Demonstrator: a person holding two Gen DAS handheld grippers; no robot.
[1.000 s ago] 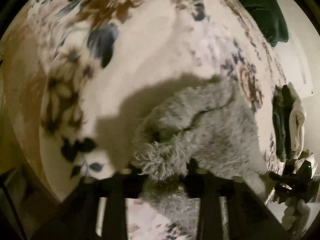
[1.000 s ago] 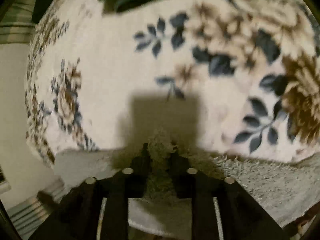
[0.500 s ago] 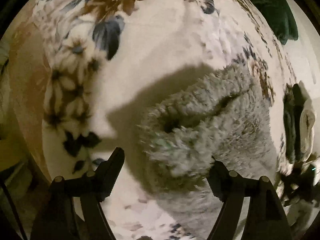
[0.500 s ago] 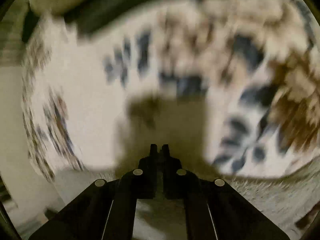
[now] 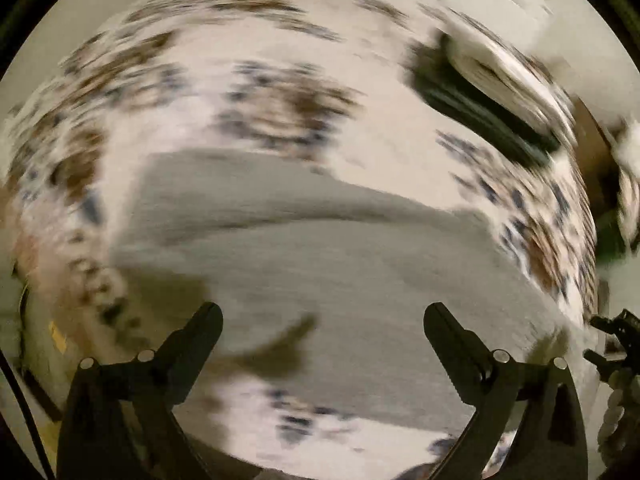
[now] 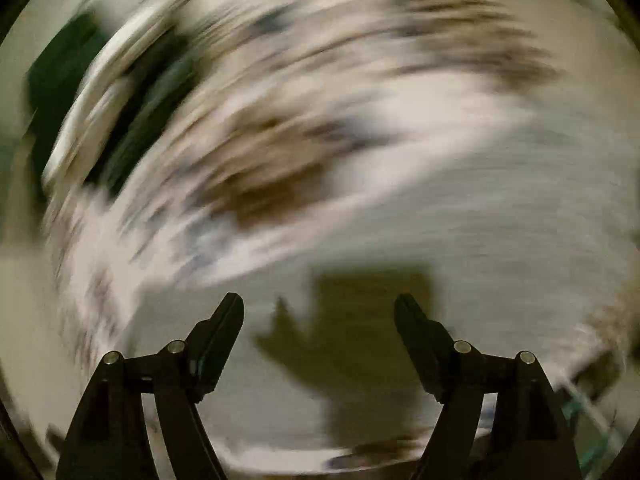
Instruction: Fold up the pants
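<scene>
The grey fleece pants (image 5: 320, 264) lie flat and folded on a floral blanket (image 5: 280, 92), blurred by motion. My left gripper (image 5: 322, 320) is open and empty, held above the pants. In the right wrist view the pants (image 6: 500, 216) fill the lower right. My right gripper (image 6: 319, 310) is open and empty above them, and its shadow falls on the grey cloth.
A stack of folded clothes, dark green and white (image 5: 492, 88), lies on the blanket at the far right; it also shows in the right wrist view (image 6: 120, 108) at the upper left. Both views are heavily blurred.
Both grippers have let go of the pants and opened. Both have pulled back and up, swinging fast. The pants now lie flat.
</scene>
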